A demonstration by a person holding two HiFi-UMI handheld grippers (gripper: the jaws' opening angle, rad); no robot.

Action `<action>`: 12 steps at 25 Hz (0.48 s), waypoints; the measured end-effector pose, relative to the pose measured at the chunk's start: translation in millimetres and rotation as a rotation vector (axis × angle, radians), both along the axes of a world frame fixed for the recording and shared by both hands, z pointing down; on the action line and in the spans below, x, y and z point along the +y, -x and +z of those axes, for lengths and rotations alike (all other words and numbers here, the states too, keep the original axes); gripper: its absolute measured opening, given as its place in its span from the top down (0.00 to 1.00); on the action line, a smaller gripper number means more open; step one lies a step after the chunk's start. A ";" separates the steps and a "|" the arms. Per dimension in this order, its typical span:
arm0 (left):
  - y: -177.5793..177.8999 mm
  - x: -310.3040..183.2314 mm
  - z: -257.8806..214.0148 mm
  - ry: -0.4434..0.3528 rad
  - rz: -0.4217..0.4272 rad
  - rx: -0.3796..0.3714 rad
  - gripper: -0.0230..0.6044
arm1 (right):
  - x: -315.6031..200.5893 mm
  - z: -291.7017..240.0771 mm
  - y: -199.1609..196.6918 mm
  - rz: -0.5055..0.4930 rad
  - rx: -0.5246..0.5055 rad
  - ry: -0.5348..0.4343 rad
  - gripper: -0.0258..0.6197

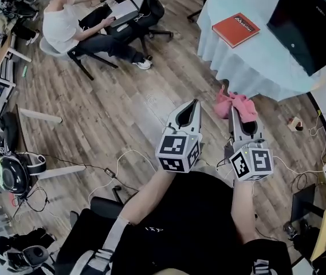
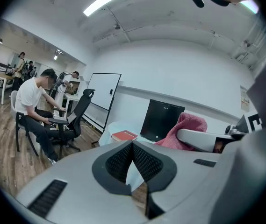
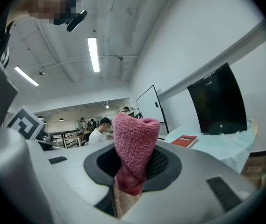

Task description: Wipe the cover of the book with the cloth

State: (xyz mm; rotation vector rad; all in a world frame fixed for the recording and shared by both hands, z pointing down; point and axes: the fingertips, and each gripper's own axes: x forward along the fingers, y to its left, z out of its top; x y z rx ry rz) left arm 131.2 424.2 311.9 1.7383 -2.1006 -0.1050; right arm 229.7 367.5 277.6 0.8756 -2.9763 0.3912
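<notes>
- Head view: the left gripper [image 1: 195, 104] is held out over the wood floor [image 1: 122, 102], short of the table [image 1: 248, 67]. Its jaws are pressed together and nothing is held in them.
- The right gripper [image 1: 235, 112] is held just beside it, on the side closer to the table. The pink cloth [image 1: 240, 103] is pinched in it, all bunched up at the tips.
- The red book [image 1: 235, 29] is laid flat on the table, well apart from both grippers. A black monitor [image 1: 309, 22] is set near it on the same table.
- A seated person [image 1: 65, 24] is parked on an office chair well away from the table.
- Left gripper view: the jaws are seen closed tip to tip, with nothing caught between them. The book is spotted past them, near the table's edge and in front of the monitor. The cloth is seen off to the right, sticking up from the other gripper.
- Right gripper view: the cloth is clamped between the jaws. It stands up above them as a rolled wad, and its lower end hangs below. The book is seen on the table right of the cloth, untouched, with the monitor behind it.
</notes>
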 end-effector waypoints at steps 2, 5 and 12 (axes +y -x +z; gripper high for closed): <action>16.7 -1.5 5.0 0.010 -0.009 0.018 0.94 | 0.1 3.0 19.7 -0.016 0.014 0.008 0.80; 47.1 -5.8 6.5 0.015 -0.025 0.033 0.94 | 1.0 3.7 52.0 -0.045 0.032 0.008 0.80; 120.6 -5.3 2.9 0.011 -0.060 0.060 0.94 | -4.9 0.3 126.5 -0.076 0.058 0.001 0.80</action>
